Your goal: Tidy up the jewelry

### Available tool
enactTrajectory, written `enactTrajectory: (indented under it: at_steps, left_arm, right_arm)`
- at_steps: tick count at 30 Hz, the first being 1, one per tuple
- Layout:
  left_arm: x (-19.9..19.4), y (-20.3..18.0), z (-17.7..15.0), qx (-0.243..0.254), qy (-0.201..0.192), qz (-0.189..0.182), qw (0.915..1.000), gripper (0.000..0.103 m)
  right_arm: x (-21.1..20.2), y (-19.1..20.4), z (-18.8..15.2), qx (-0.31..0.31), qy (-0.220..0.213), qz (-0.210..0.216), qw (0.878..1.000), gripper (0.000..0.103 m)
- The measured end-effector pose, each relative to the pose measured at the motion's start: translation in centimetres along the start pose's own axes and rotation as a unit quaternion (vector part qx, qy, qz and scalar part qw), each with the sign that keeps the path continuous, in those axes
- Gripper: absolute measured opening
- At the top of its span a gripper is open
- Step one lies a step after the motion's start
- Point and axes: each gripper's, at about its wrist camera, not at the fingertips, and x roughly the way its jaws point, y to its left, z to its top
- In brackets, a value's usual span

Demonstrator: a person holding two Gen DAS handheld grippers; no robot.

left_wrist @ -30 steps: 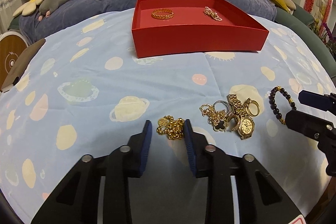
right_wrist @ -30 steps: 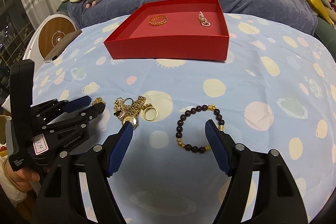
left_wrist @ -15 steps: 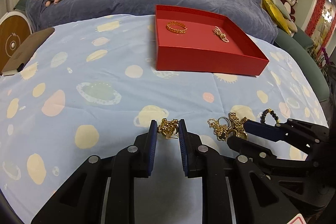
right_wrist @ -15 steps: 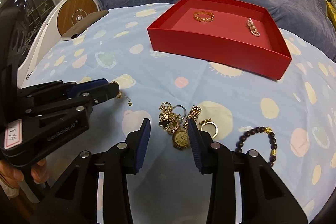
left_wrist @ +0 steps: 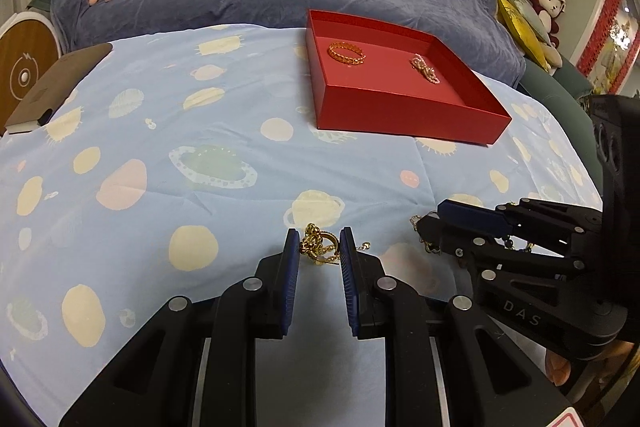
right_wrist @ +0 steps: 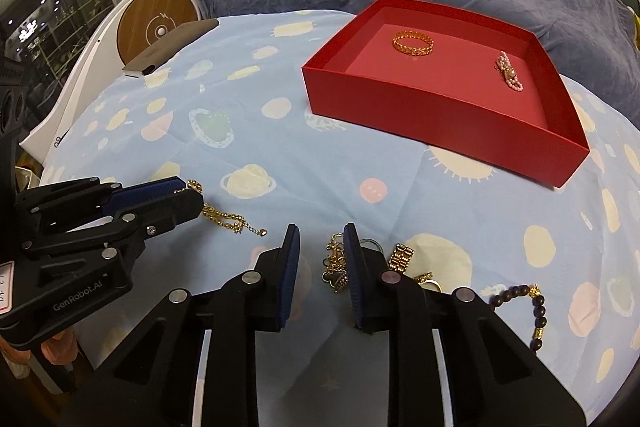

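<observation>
Left wrist view: we see the left gripper narrowed to a slim gap, its blue pads pinching a bunched gold chain; in the right wrist view that chain's tail trails out on the blue planet-print cloth, well in front of the red tray; the right gripper has just been closing and stands at a narrow gap; a gold necklace with a dark clover charm lies between its tips; whether the pads press on it we cannot tell; its right finger overlaps the pile where a gold watch band and a ring lie; a dark bead bracelet lies beside the pile, on the near side of the tray; inside the tray we note a gold chain ring towards its back left and a pink pearl piece towards its right wall, apart from each other.

Writing: "GenRobot.AI" on the left gripper's body in the right wrist view; "DAS" on the right gripper's body; a white label by the left edge is too cropped to read.
</observation>
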Motion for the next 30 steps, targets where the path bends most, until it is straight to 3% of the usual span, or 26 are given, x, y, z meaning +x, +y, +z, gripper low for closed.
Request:
enactTrajectory:
  at_steps: [7, 9, 14, 15, 30]
  left_arm:
    - [-0.3, 0.6, -0.2, -0.006, 0.0, -0.005, 1.0, 0.018]
    - [-0.3, 0.6, -0.1, -0.006, -0.001, -0.007, 1.0, 0.018]
    - [0.0, 0.4, -0.2, -0.005, 0.004, -0.01, 0.9999, 0.018]
    - [0.0, 0.4, -0.1, -0.005, 0.004, -0.01, 0.9999, 0.018]
    - [-1.4, -0.3, 2.0, -0.021, -0.025, -0.013, 0.9994, 0.018]
  right_arm:
    - [0.8, 0.1, -1.0, -0.021, 0.009, -0.019, 1.0, 0.022]
    - [0.8, 0.4, -1.2, -0.035, 0.004, -0.035, 0.999, 0.016]
    - [0.6, -0.1, -0.9, -0.029, 0.002, -0.03, 0.999, 0.008]
    - [0.5, -0.2, -0.8, -0.024, 0.0, -0.028, 0.999, 0.0]
    - [-4.9, -2.9, 2.7, 0.031, -0.083, -0.014, 0.996, 0.0]
